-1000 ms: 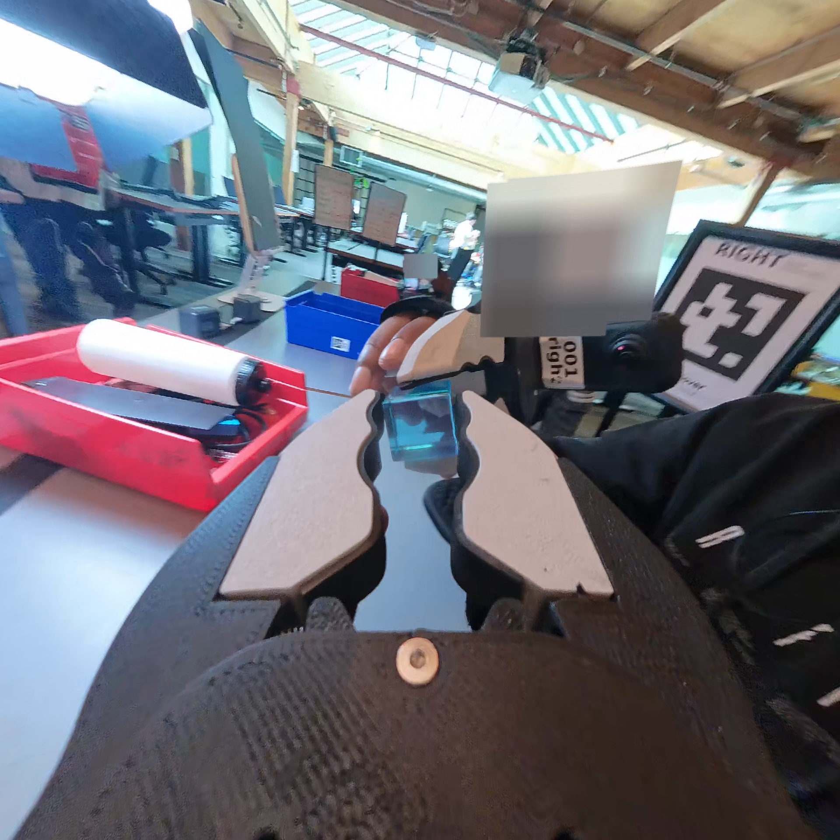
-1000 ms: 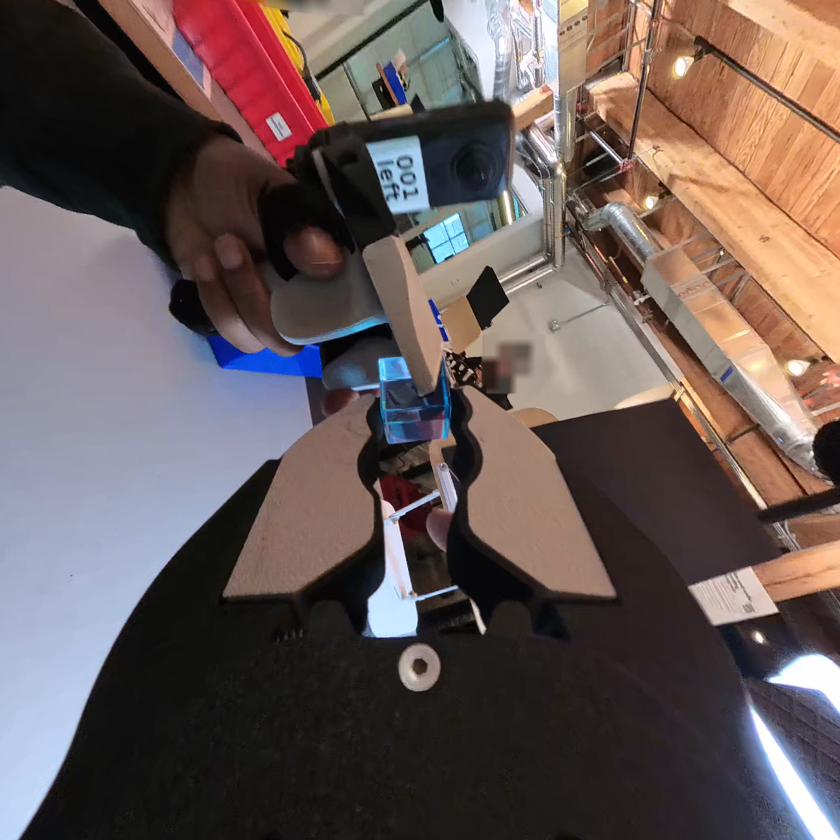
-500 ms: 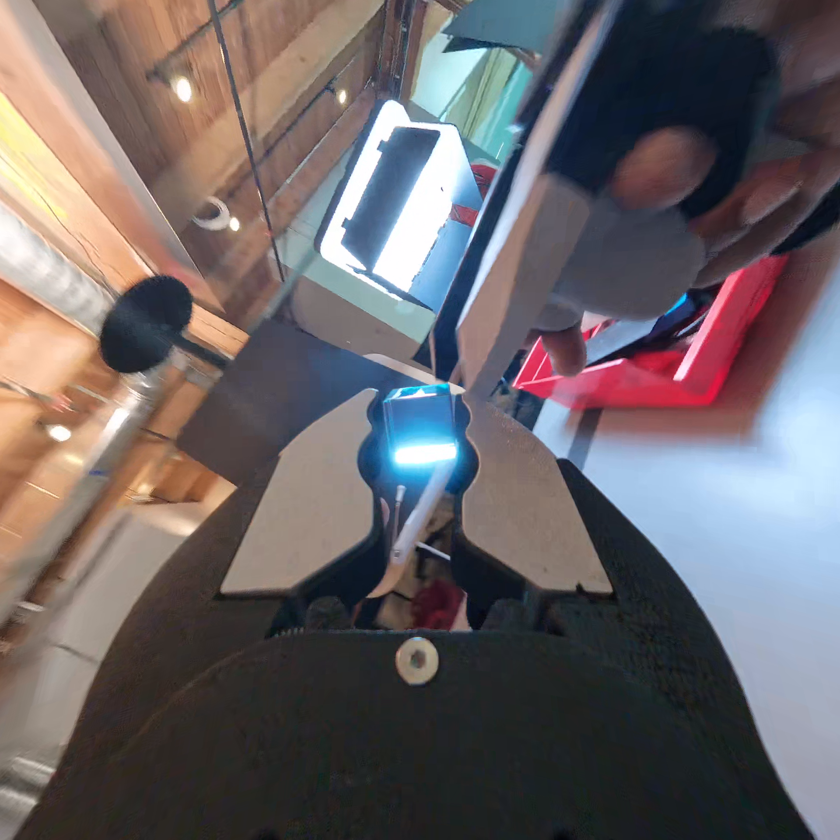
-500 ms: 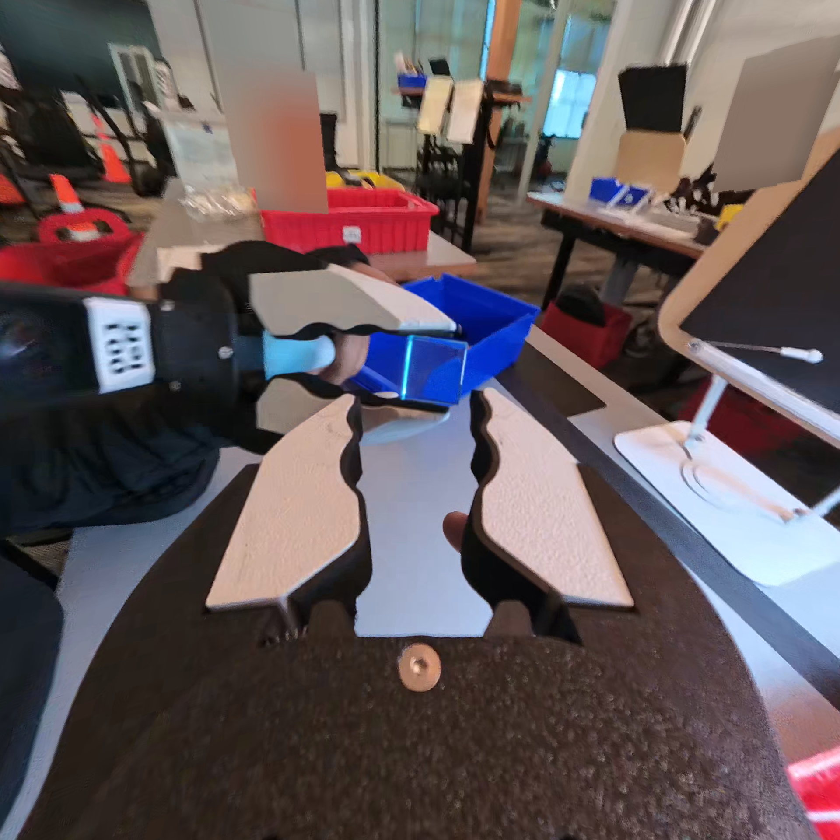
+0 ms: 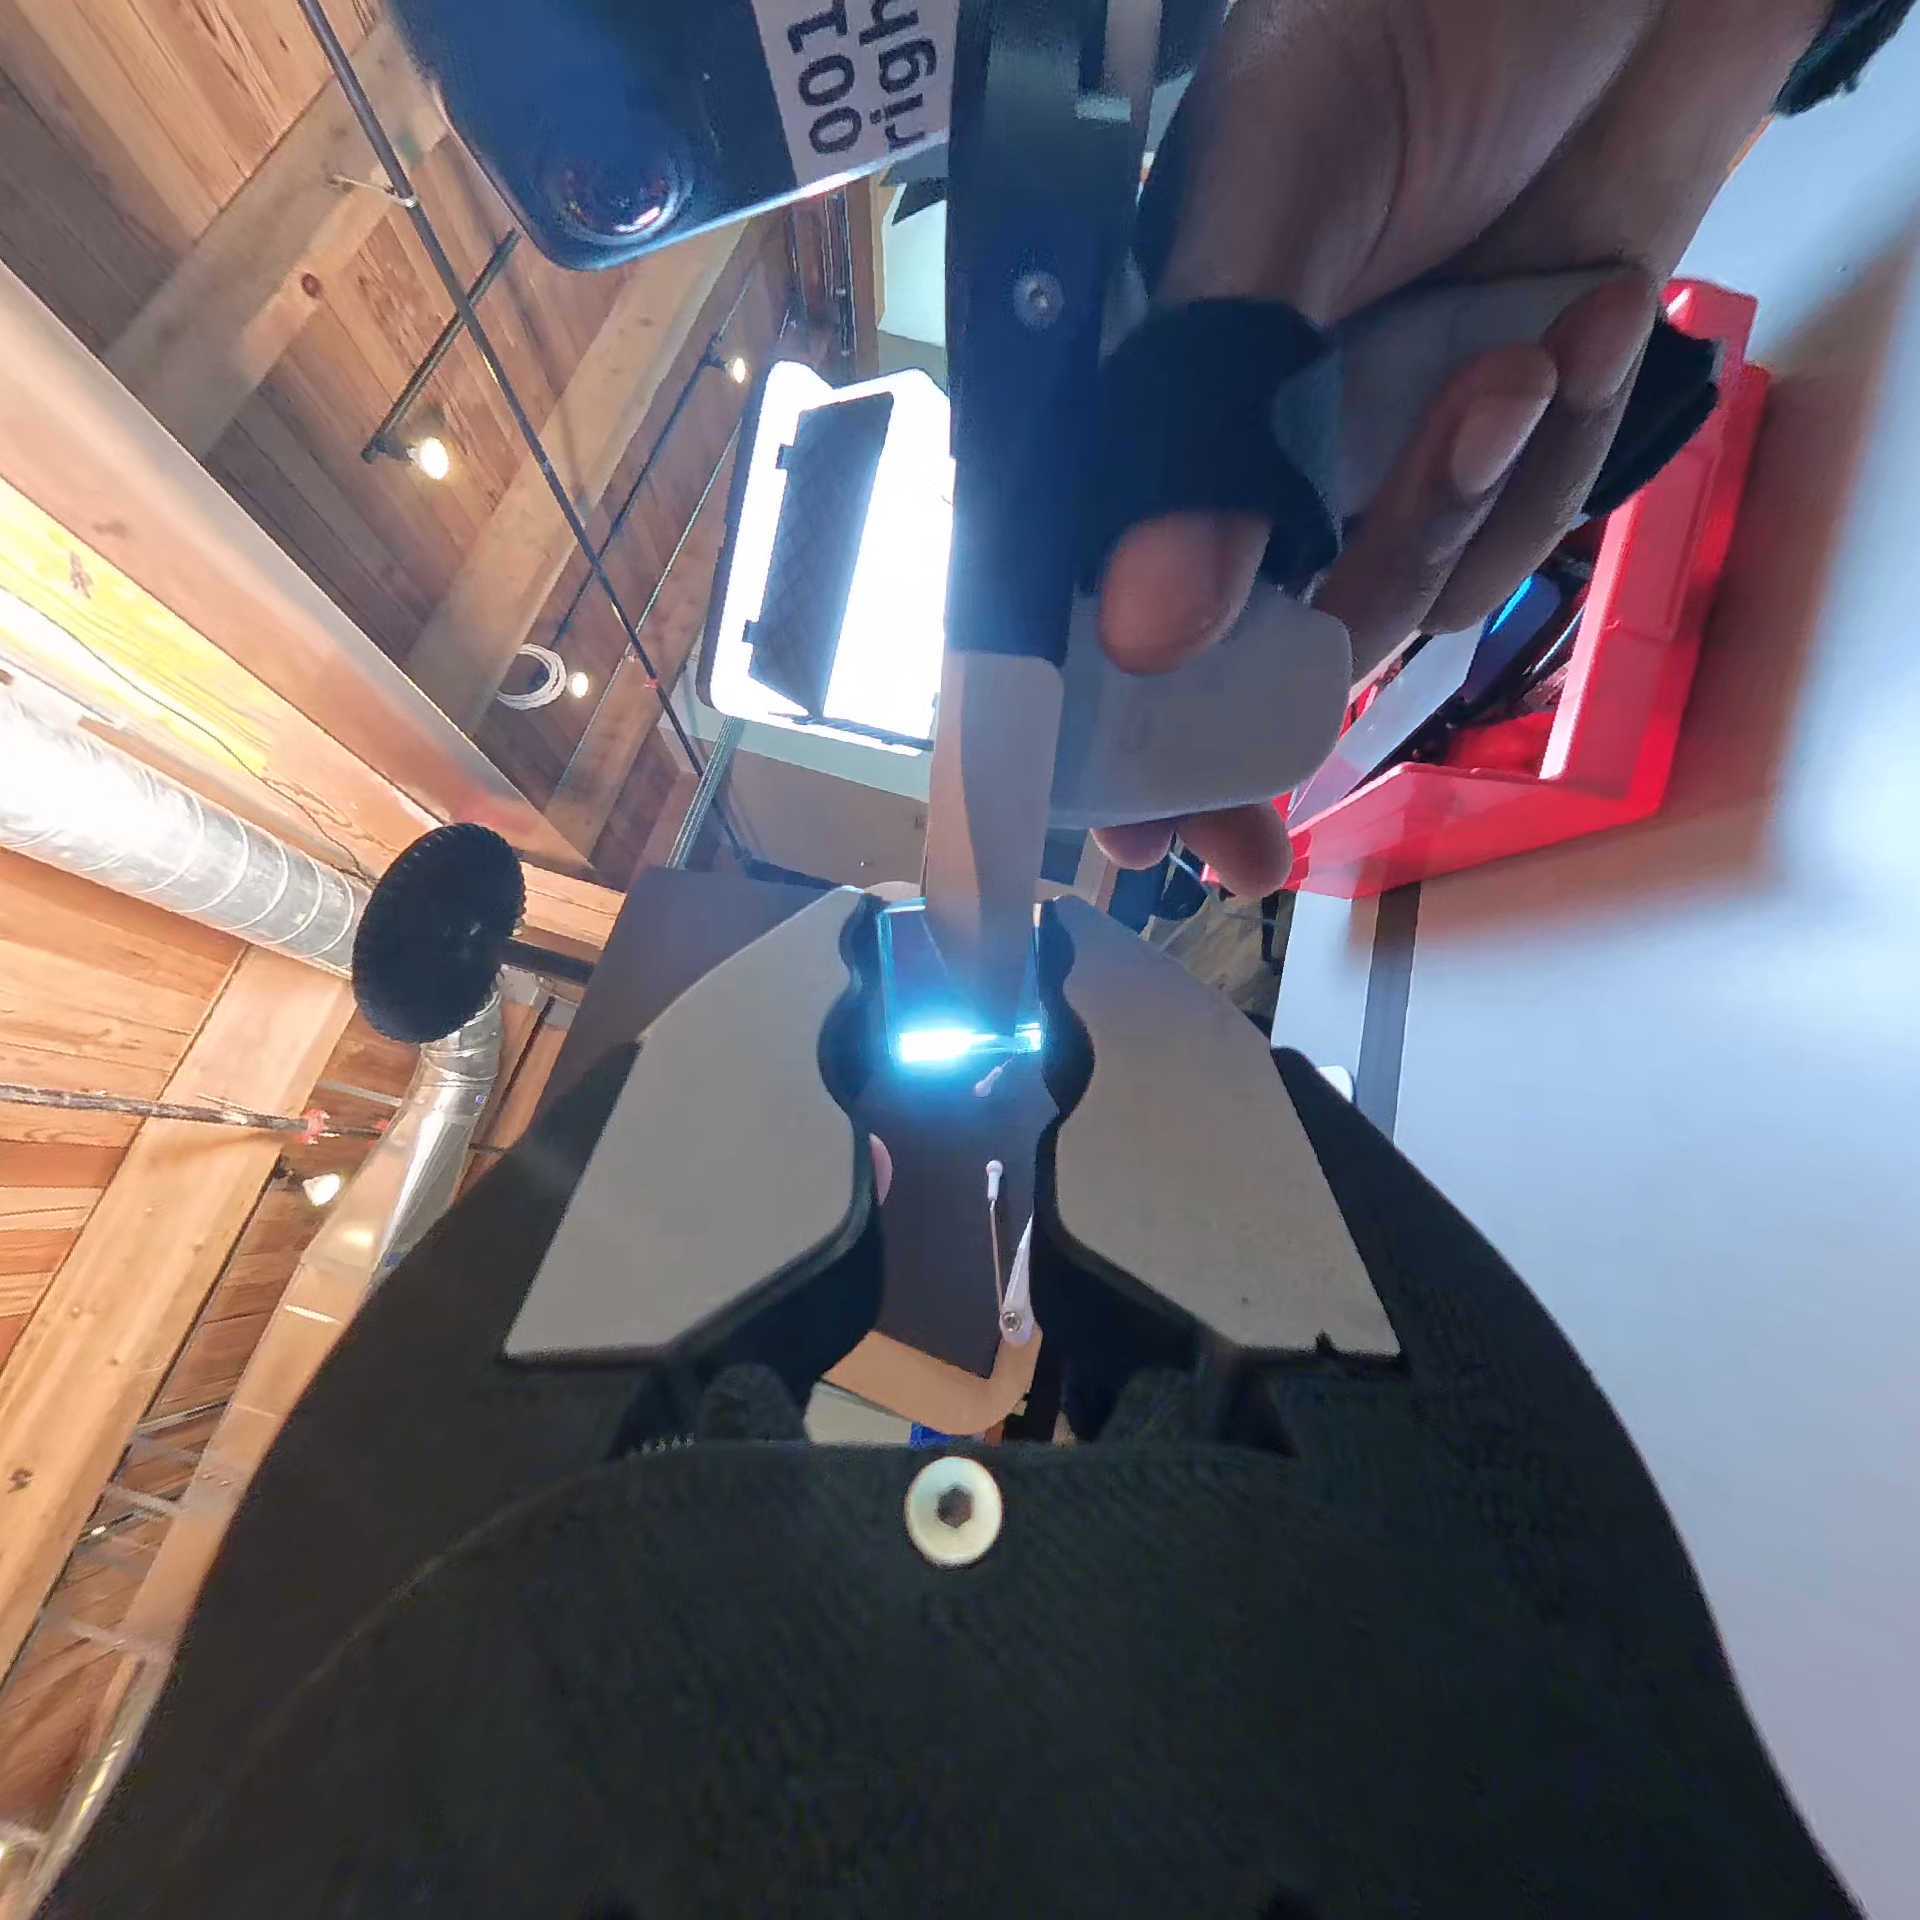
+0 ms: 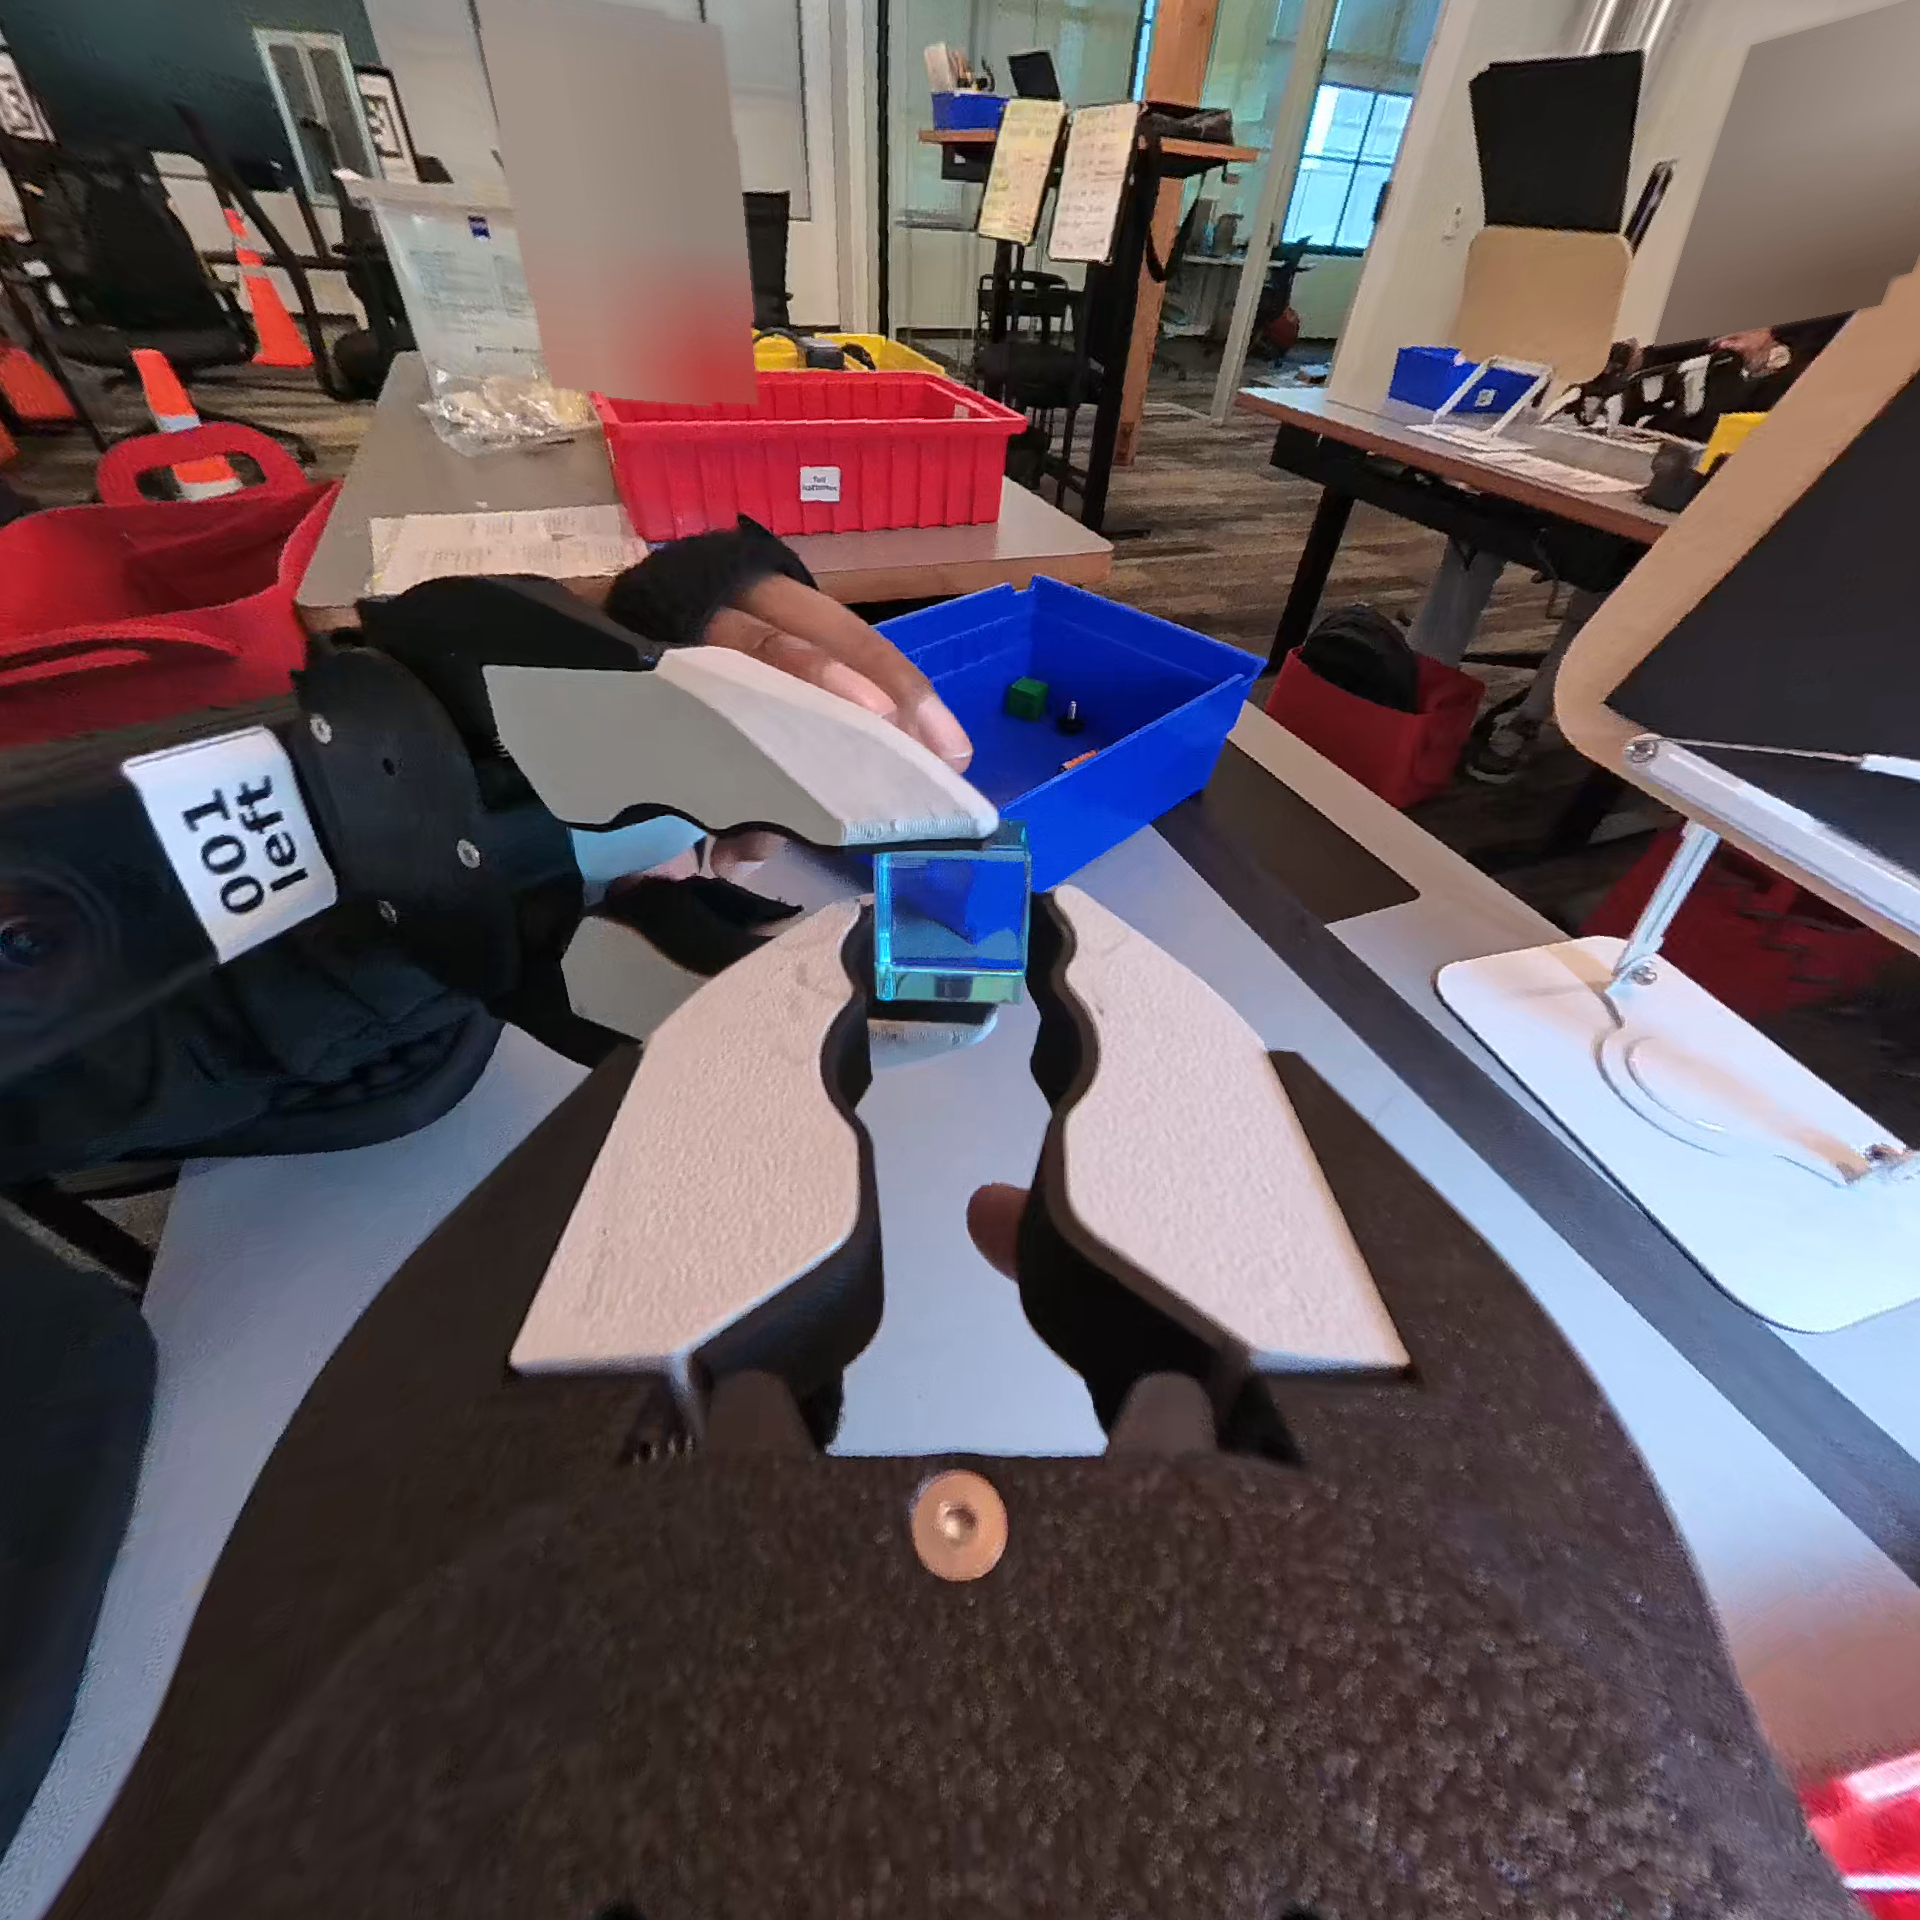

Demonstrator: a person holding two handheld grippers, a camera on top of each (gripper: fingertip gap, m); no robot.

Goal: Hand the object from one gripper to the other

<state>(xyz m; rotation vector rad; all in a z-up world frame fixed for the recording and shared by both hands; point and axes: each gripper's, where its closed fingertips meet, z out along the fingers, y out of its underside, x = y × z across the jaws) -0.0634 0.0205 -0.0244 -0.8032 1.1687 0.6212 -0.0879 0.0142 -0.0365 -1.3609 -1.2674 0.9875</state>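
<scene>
A clear blue cube (image 6: 951,914) is held in the air between both grippers. My right gripper (image 6: 951,925) has its two fingertips pressed against the cube's left and right sides. My left gripper reaches in from the left in the right wrist view, with its upper finger (image 6: 790,764) on the cube's top and its lower finger under it. In the left wrist view the cube (image 5: 956,997) glows between my left gripper's (image 5: 951,987) fingertips. A finger (image 5: 982,831) of the right gripper comes down over it and hides part of it.
A blue bin (image 6: 1143,748) with small items stands behind the cube on the grey table (image 6: 312,1299). A white stand base (image 6: 1662,1122) is at the right. A red tray (image 5: 1621,675) lies on the table. A red crate (image 6: 810,457) sits on a farther table. Left and right tips are no more than a few centimetres apart.
Half a second ago my right gripper's fingers stood wide apart short of the cube; now they have closed onto its sides. My left gripper keeps its hold. Both views turned sharply over the second.
</scene>
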